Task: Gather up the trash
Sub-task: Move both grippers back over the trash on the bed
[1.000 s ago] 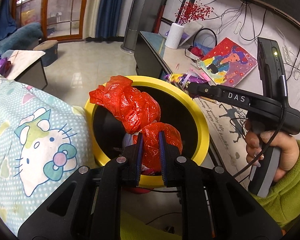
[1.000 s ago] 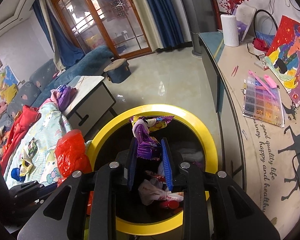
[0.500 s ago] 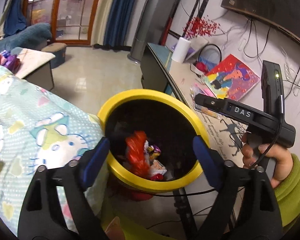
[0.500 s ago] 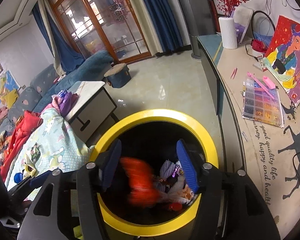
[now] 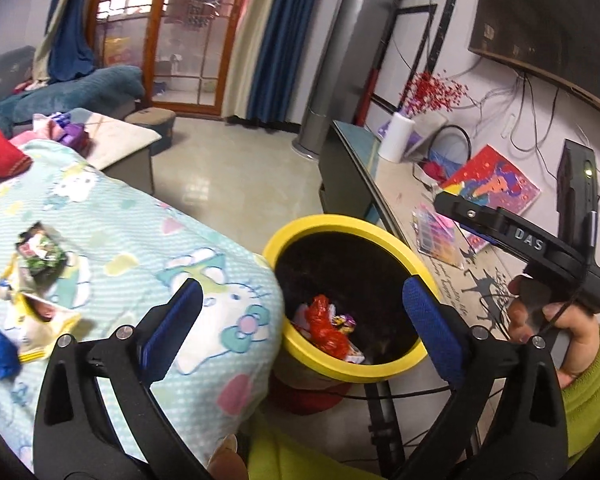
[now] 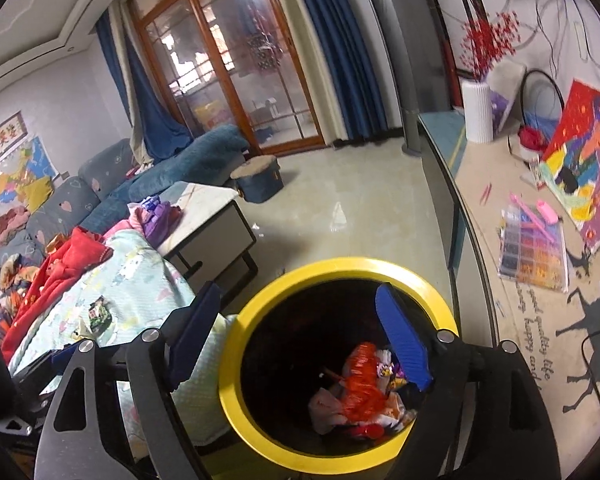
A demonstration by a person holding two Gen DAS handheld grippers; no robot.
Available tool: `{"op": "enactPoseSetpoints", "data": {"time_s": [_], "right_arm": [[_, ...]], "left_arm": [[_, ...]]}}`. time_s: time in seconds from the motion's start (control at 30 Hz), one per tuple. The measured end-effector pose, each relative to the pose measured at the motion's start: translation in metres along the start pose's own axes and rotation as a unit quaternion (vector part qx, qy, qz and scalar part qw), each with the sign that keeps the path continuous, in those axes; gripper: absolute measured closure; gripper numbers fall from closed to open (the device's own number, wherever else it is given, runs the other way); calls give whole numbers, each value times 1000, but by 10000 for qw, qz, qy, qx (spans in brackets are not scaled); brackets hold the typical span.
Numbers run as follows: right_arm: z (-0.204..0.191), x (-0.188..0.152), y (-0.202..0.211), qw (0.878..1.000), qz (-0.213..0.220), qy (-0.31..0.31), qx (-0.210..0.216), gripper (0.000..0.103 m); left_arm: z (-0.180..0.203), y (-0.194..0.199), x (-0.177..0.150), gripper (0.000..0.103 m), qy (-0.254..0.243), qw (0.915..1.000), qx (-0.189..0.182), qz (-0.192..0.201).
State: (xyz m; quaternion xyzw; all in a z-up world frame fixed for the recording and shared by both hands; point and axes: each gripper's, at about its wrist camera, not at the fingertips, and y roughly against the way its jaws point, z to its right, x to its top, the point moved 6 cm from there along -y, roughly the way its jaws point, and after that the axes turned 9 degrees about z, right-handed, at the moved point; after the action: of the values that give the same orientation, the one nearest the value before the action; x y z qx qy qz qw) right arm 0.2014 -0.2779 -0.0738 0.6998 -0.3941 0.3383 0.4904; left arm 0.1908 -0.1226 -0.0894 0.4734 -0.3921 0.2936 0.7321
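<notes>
The mouth of the bin stands open from above; trash fills only its bottom. Left of the bin, the blanket presses its rim. Right of the bin, the table edge runs close alongside.

left gripper jaws just opened wide, empty, above round yellow-rimmed black bin; crumpled red plastic bag inside. right gripper beyond, gripped by hand.

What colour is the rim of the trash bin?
Yellow; the bin rim shows best in the right wrist view.
</notes>
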Motion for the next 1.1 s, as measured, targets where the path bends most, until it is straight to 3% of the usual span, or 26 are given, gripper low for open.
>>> {"op": "enactPoseSetpoints", "data": {"time_s": [0.3,0.73,1.1], "right_arm": [[-48,6,15,9977,272,561,275,15],[-89,8,31,9934,494,811,640,12],[-128,-3,27,9881,339,1095,1023,10]], "left_arm": [[-28,37,12,11,109,9987,329,378],[-80,88,21,11,504,9913,916,794],[-114,110,21,11,635,9845,1345,933]]}}
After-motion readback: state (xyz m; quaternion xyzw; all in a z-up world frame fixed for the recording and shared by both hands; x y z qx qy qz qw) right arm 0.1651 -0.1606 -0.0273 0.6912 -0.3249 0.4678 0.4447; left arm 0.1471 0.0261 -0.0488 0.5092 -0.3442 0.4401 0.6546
